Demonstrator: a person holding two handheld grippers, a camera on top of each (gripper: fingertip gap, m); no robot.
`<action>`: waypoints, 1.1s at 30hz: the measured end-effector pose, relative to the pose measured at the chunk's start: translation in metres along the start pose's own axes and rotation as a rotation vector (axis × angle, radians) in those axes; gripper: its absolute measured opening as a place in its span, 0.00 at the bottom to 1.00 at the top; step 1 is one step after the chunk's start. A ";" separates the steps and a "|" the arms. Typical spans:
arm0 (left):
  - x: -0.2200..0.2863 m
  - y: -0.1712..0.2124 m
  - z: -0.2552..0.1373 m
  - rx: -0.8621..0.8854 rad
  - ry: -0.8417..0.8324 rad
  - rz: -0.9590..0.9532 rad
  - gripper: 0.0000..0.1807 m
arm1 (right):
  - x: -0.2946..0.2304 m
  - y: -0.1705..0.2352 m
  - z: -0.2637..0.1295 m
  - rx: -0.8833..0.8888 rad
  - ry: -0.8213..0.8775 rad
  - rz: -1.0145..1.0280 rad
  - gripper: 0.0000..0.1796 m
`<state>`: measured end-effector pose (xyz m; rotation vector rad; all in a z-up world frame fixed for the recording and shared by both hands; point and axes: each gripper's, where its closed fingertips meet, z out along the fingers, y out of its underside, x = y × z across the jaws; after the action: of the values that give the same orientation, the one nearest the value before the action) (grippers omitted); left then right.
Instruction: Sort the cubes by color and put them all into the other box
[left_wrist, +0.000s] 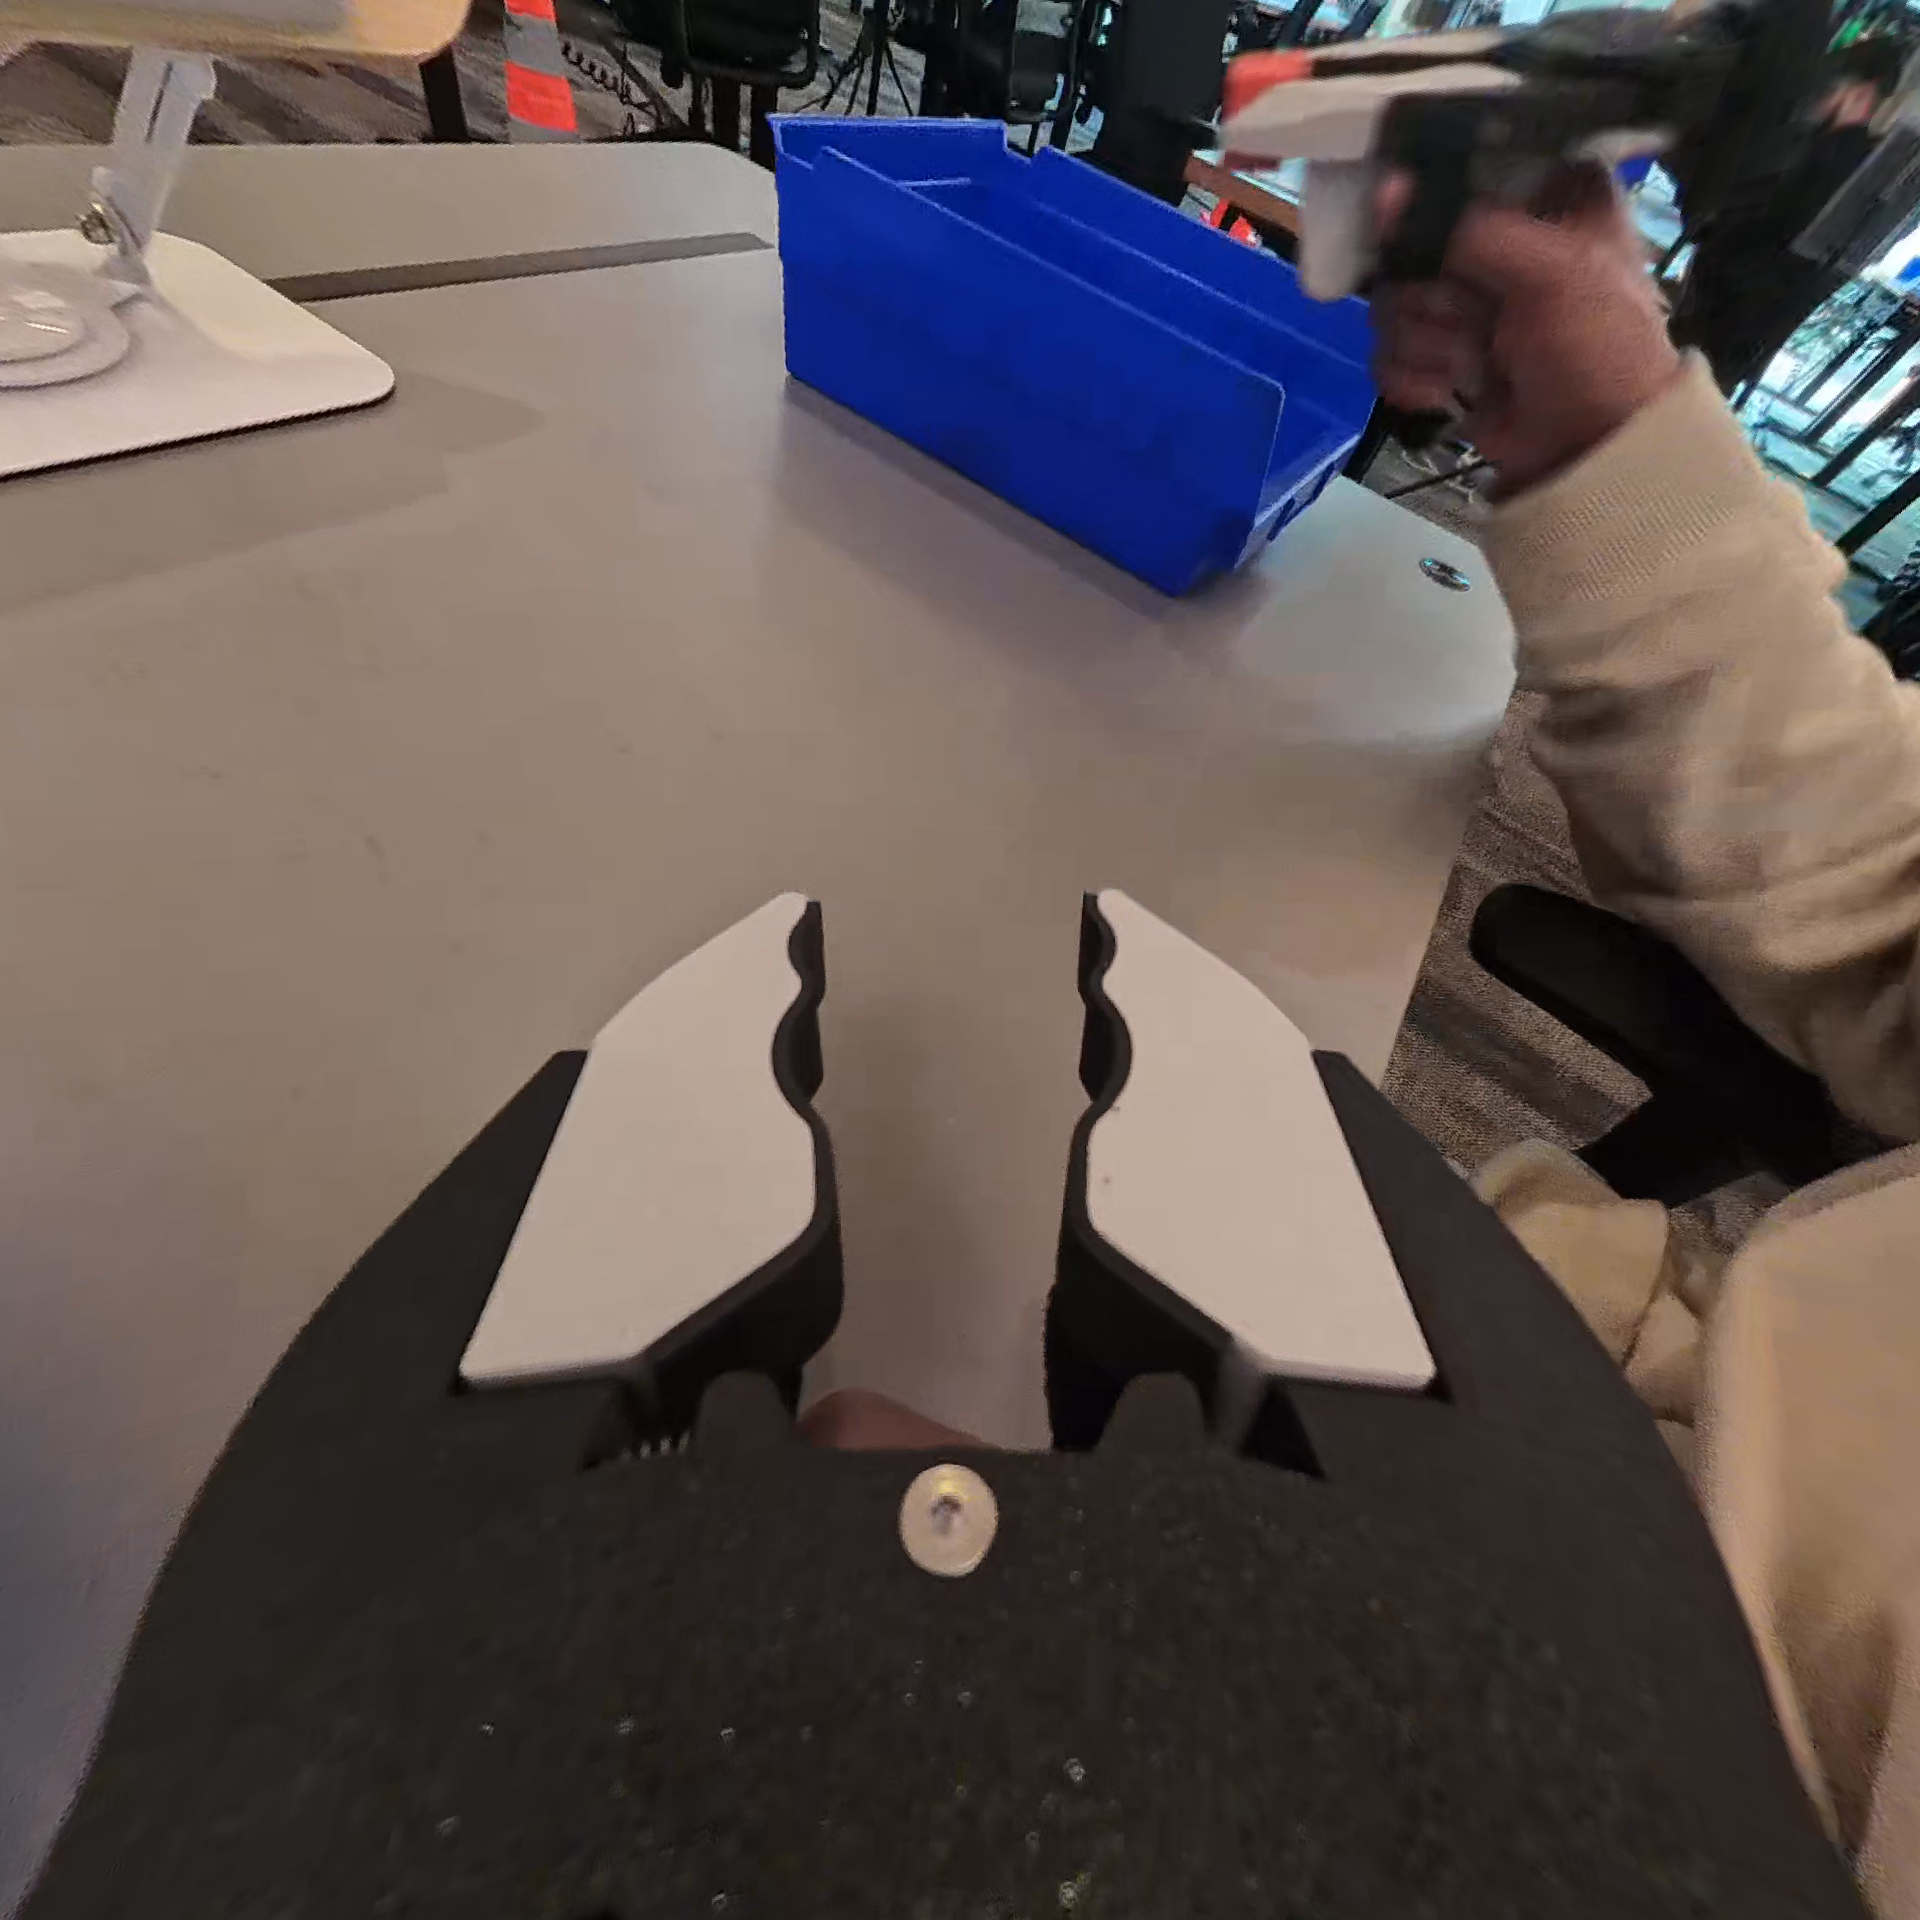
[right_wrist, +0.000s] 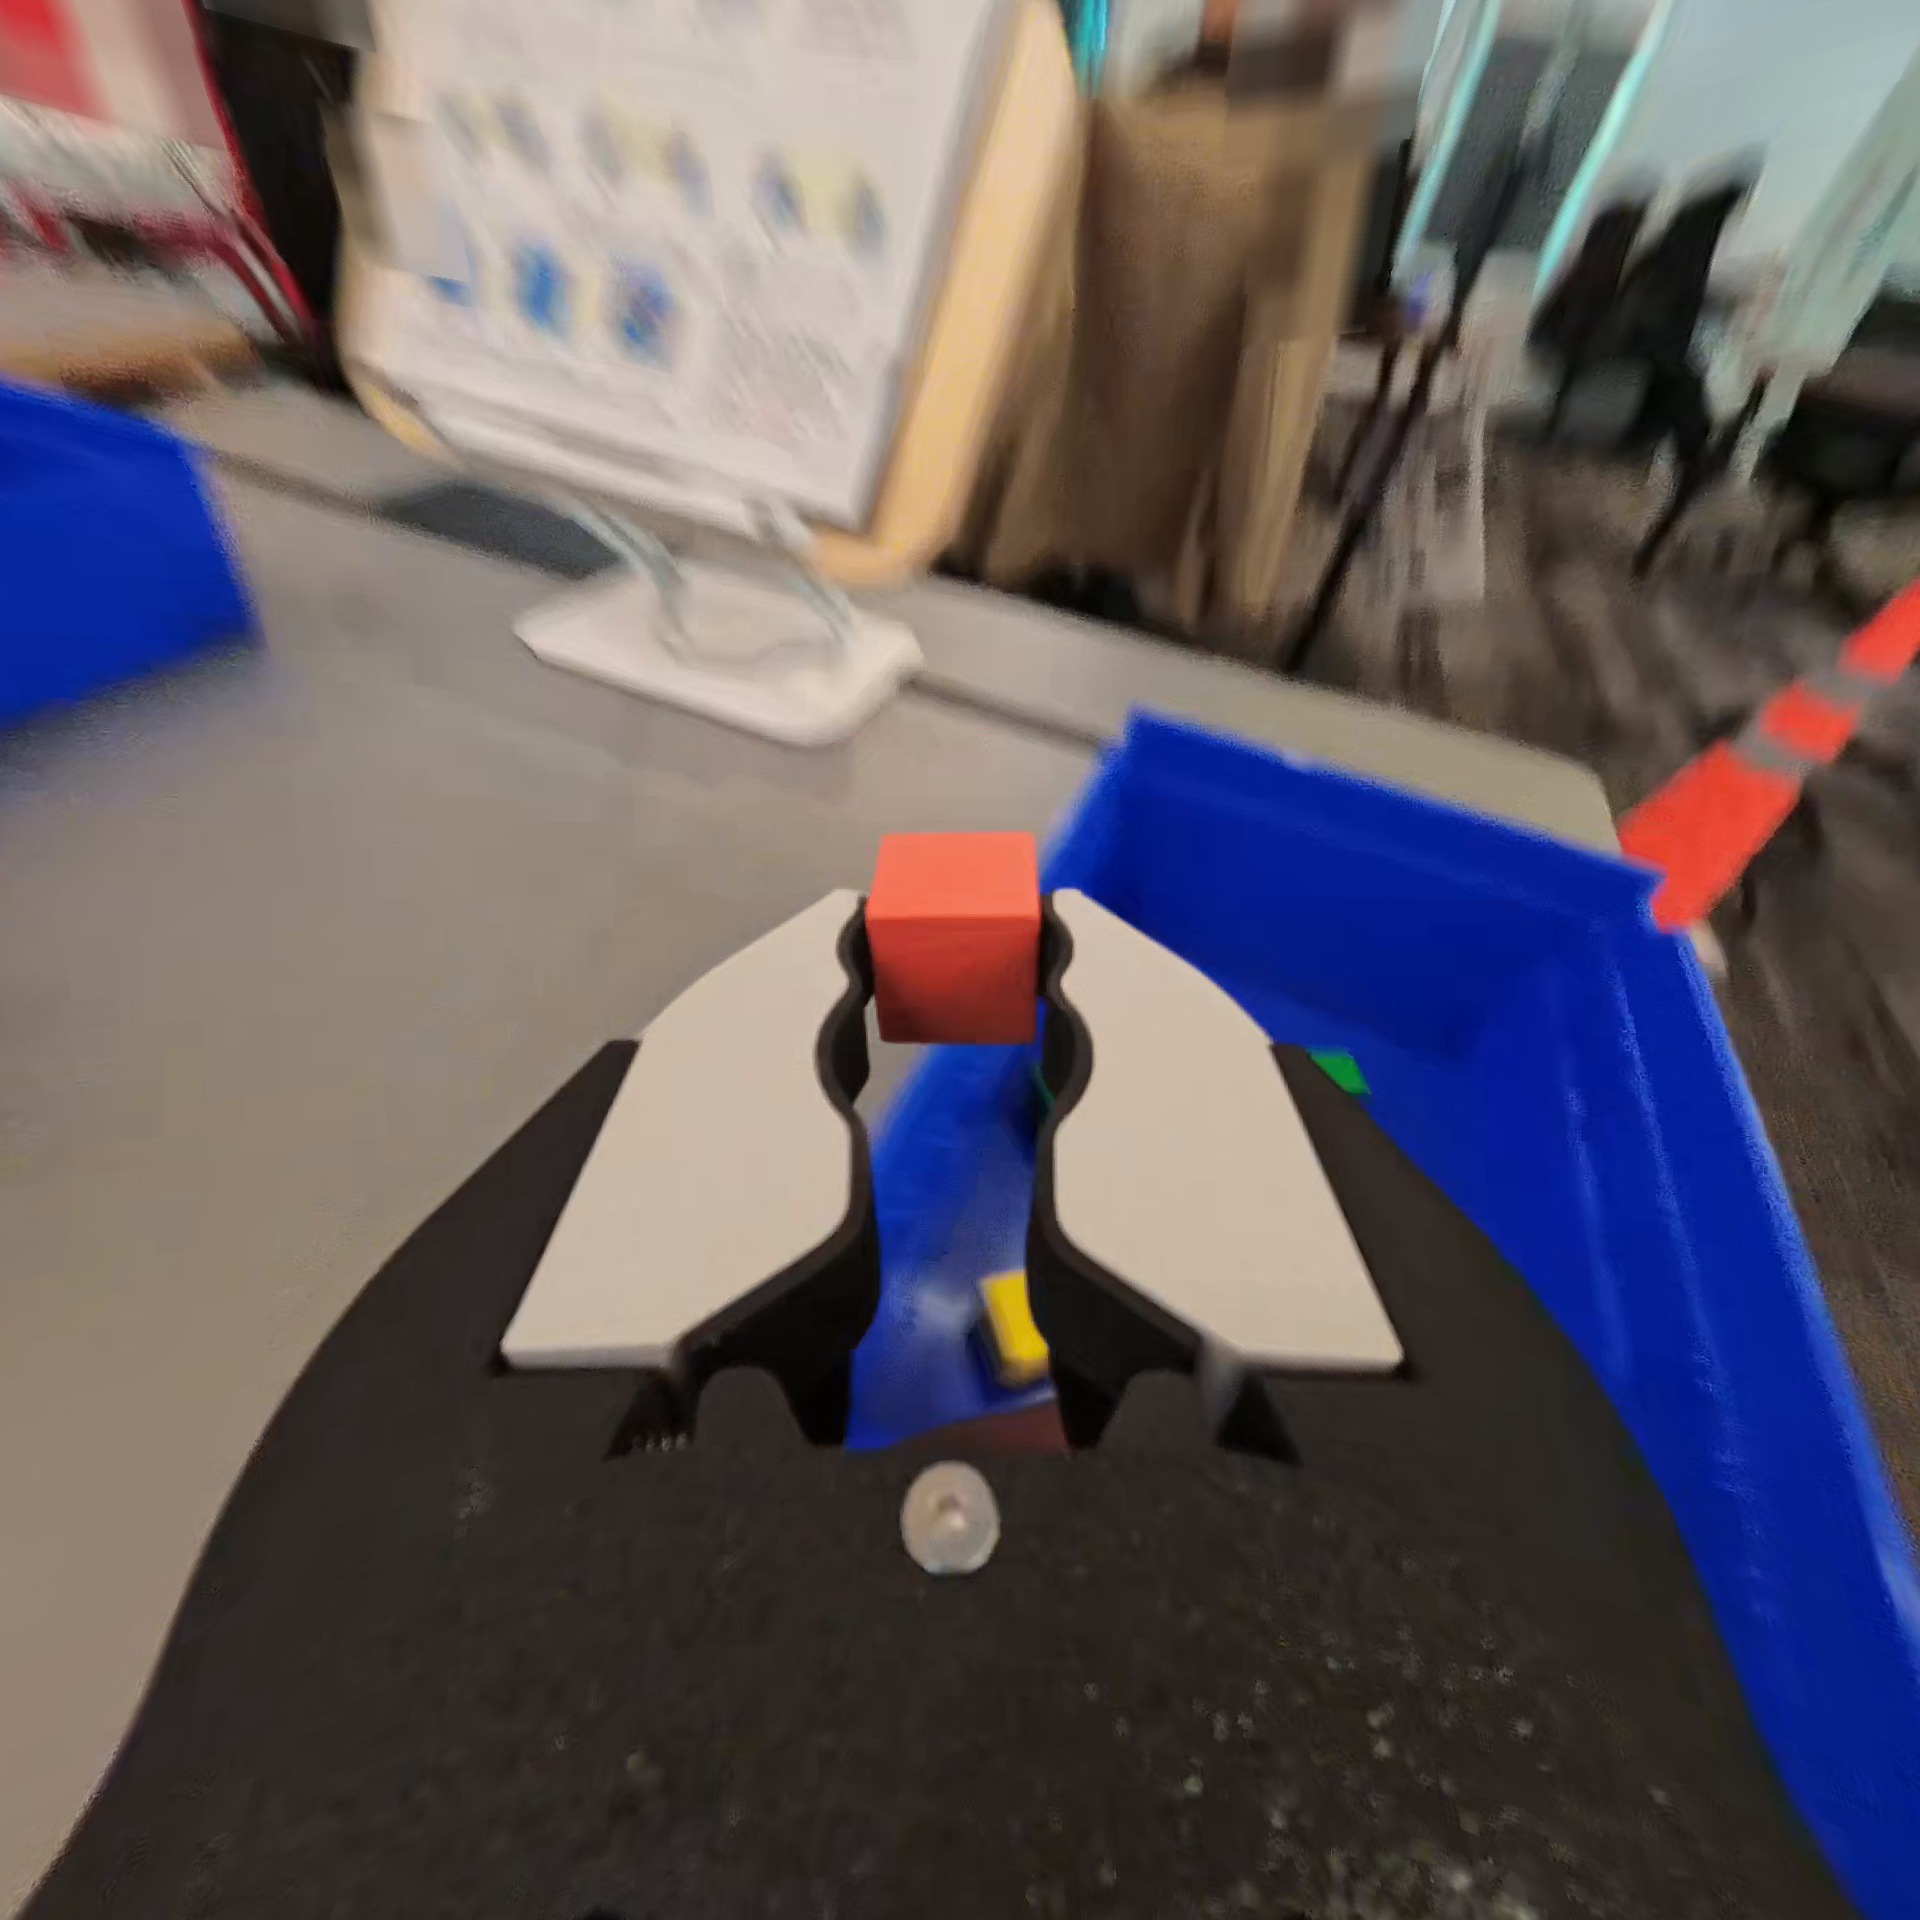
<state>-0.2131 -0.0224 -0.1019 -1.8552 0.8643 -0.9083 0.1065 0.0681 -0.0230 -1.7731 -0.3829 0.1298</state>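
My right gripper (right_wrist: 954, 925) is shut on a red cube (right_wrist: 954, 935), held at the fingertips above a blue box (right_wrist: 1455, 935). Inside that box, below the fingers, lie a yellow cube (right_wrist: 1013, 1340) and a green cube (right_wrist: 1340, 1072). The right wrist view is blurred by motion. A second blue box (right_wrist: 94, 561) stands at the far left. In the left wrist view my left gripper (left_wrist: 951, 914) is open and empty, low over the grey table (left_wrist: 520, 727). The blue box (left_wrist: 1039, 353) stands ahead on the right. The right gripper (left_wrist: 1278, 94) shows blurred above it, in a person's hand.
A white monitor stand base (left_wrist: 187, 343) sits at the table's back left; it also shows in the right wrist view (right_wrist: 727, 665) under a screen. The table's right edge (left_wrist: 1455, 727) curves near the box. An orange-striped cone (right_wrist: 1766, 790) stands on the floor beyond. Tip to tip, the grippers are about 35 cm apart.
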 end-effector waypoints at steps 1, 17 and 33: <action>0.001 0.000 0.002 -0.001 0.003 0.006 0.26 | 0.025 0.014 0.020 -0.109 0.015 0.005 0.16; 0.002 0.009 -0.011 -0.028 0.002 -0.014 0.26 | 0.091 0.093 0.098 -0.845 -0.045 -0.026 0.24; -0.018 0.008 -0.007 -0.071 -0.156 -0.035 0.25 | -0.216 0.044 -0.038 0.199 -0.450 0.172 0.20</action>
<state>-0.2290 -0.0133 -0.1110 -1.9796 0.7790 -0.7517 -0.0774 -0.0456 -0.0813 -1.5694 -0.5182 0.6745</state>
